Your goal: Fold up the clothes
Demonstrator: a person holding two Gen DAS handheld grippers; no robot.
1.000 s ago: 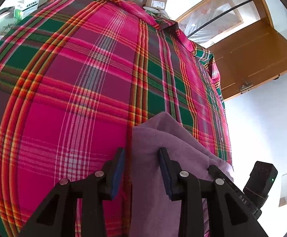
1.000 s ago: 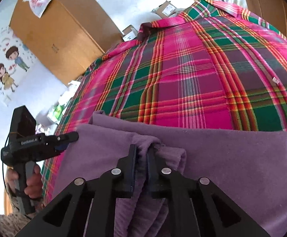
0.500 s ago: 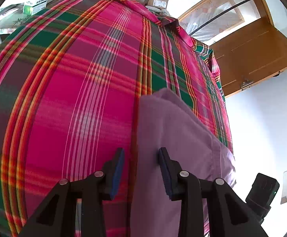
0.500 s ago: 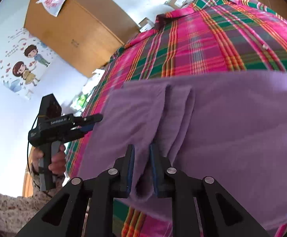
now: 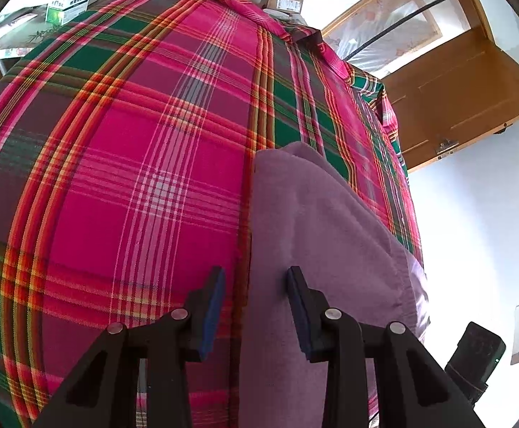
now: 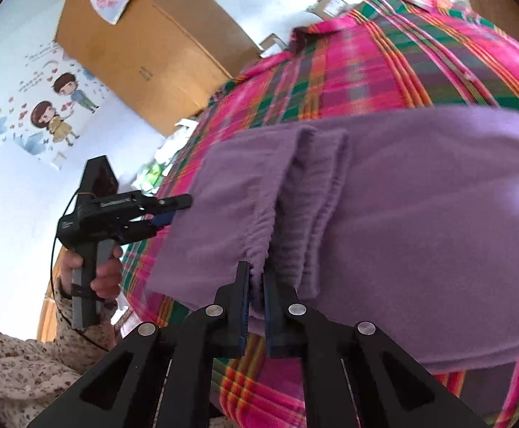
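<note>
Purple garment (image 6: 420, 214) lies on the plaid-covered surface (image 5: 116, 178). Right gripper (image 6: 255, 285) fingers pinch its gathered waistband edge; left gripper (image 5: 255, 285) fingers stand wide, straddling the garment's edge. Risk: the thin pinch slips, spilling the fold.

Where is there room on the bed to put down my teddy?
The widest bare stretch of the plaid cover lies left of the purple garment, running up toward the boxes at its far edge. Right of the garment, only a thin strip remains before the edge.
</note>
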